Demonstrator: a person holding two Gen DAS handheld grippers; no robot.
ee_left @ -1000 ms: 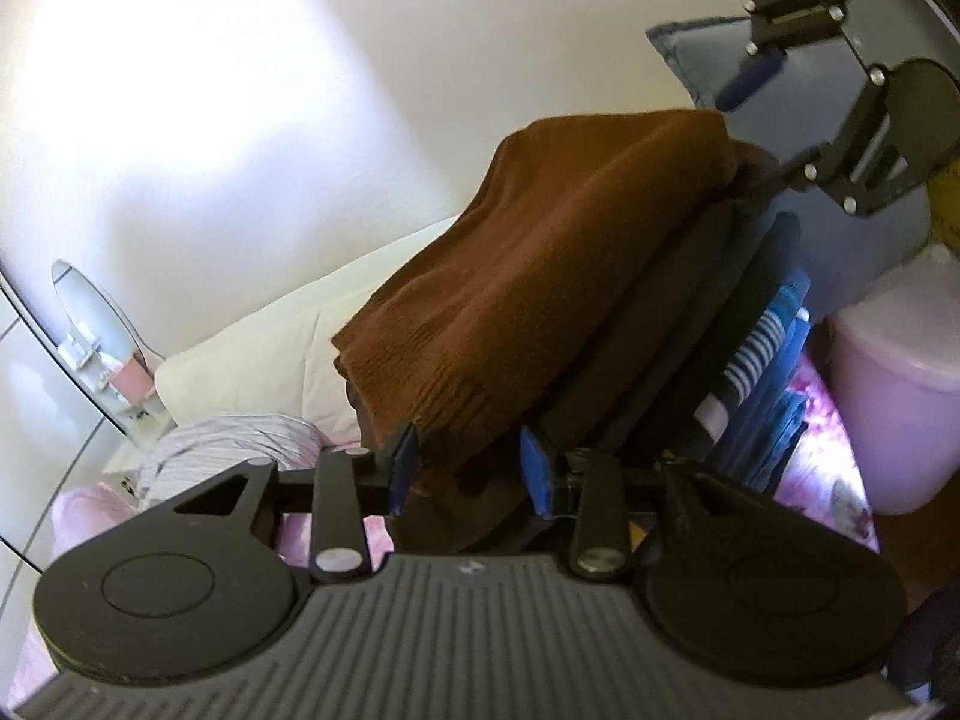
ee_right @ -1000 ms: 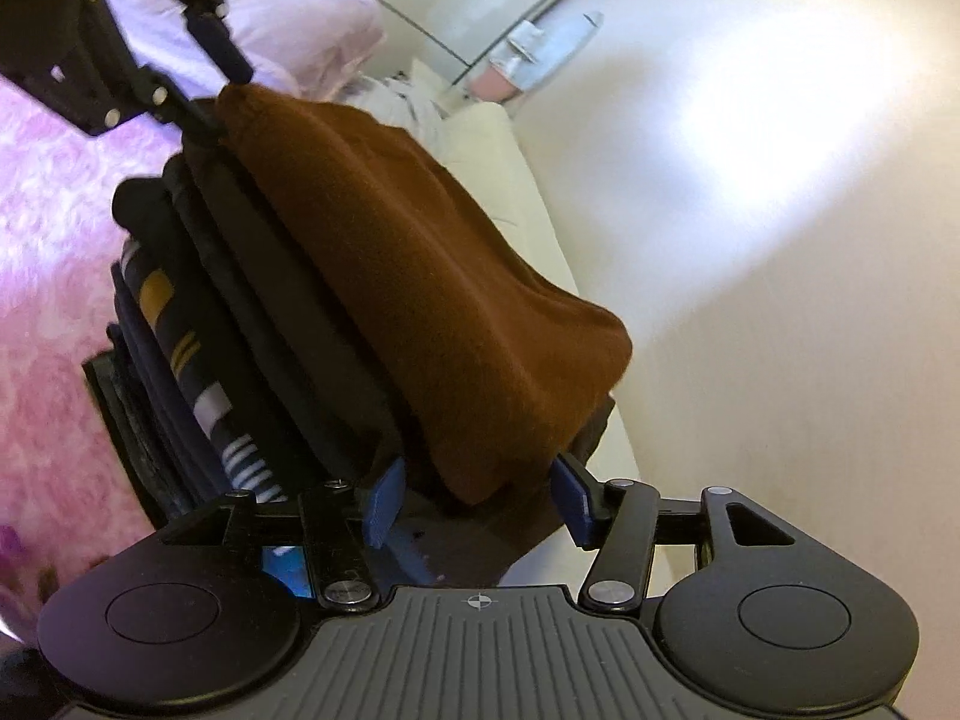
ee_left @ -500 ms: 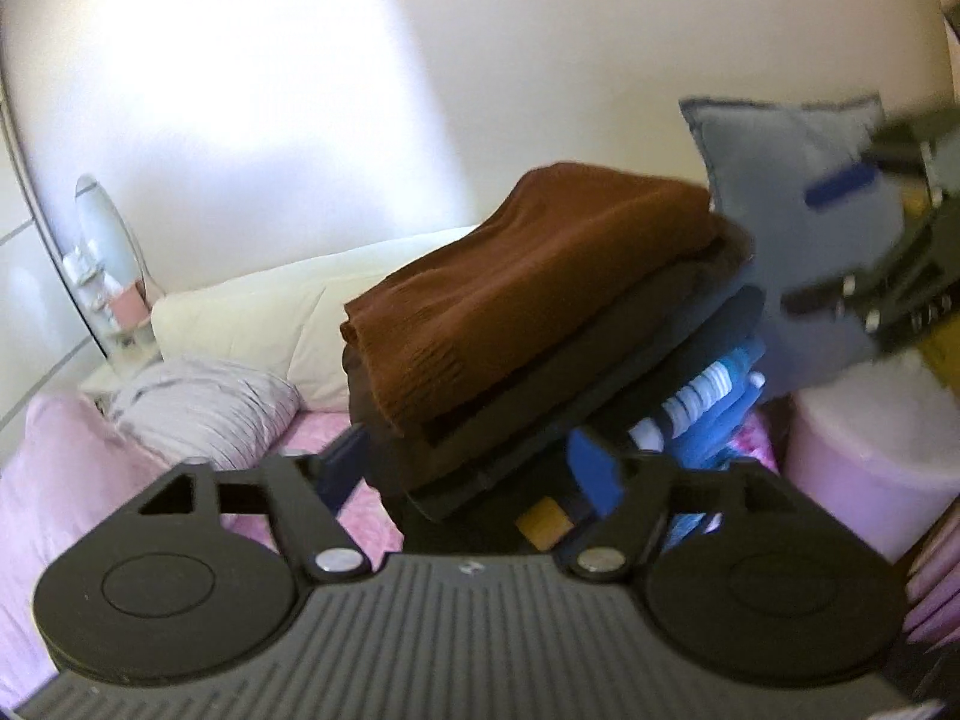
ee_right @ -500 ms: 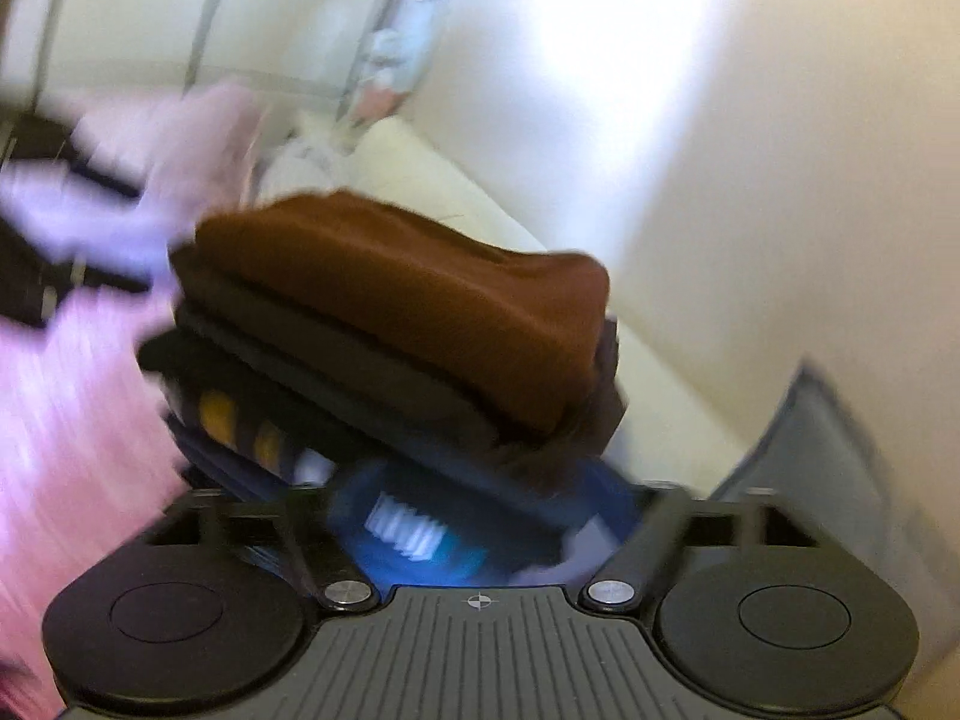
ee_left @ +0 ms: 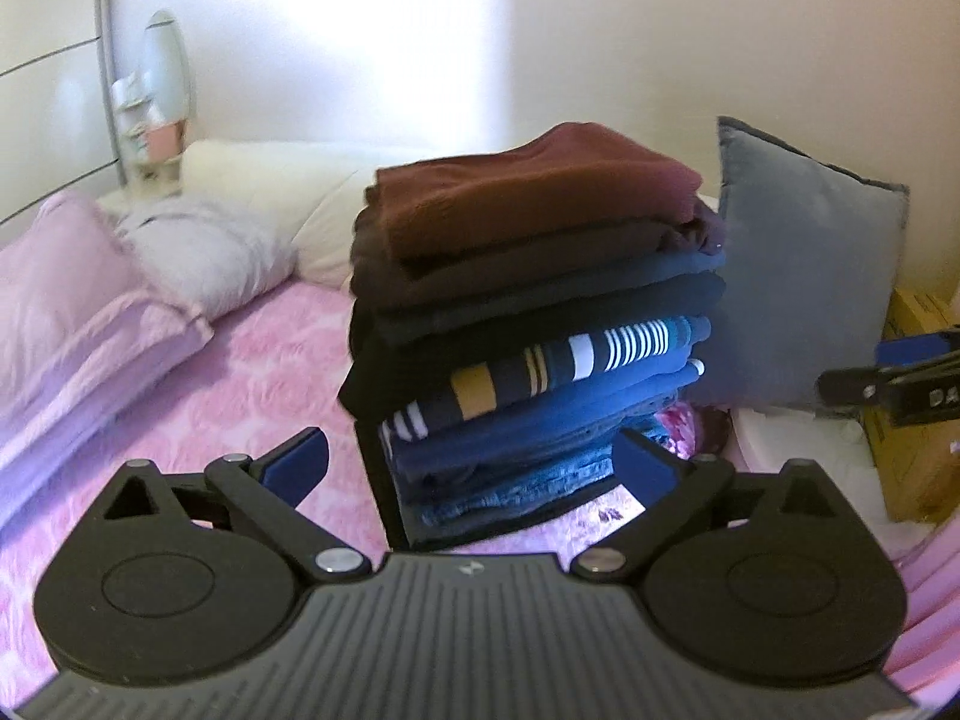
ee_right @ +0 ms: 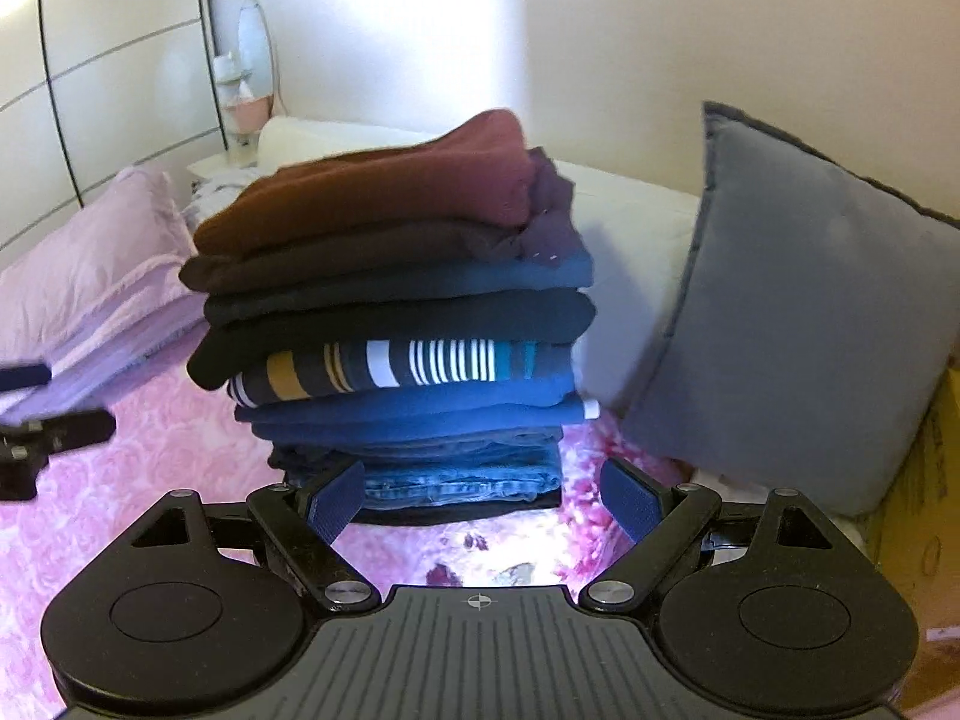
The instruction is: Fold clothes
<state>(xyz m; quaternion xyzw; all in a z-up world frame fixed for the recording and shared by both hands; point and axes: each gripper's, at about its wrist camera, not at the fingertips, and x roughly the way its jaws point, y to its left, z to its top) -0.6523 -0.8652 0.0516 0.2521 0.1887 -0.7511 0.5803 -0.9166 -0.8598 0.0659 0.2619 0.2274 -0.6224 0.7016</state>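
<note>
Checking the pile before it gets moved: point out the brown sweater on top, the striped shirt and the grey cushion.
brown sweater [ee_right: 372, 198]: right wrist view, on its folded front face.
striped shirt [ee_right: 450, 363]: right wrist view, on the white stripes along its folded edge.
grey cushion [ee_left: 804, 276]: left wrist view, on the middle of its face.

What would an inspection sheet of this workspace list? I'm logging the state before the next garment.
Surface: bed with pink floral cover.
Job's things: stack of folded clothes, brown sweater on top, striped shirt midway.
Clutter: grey cushion, pink pillow, cardboard box.
Grippers: left hand-held gripper open, empty; right hand-held gripper open, empty; both off the stack.
Cables: nothing seen.
Surroundings: cream wall, panelled headboard.
</note>
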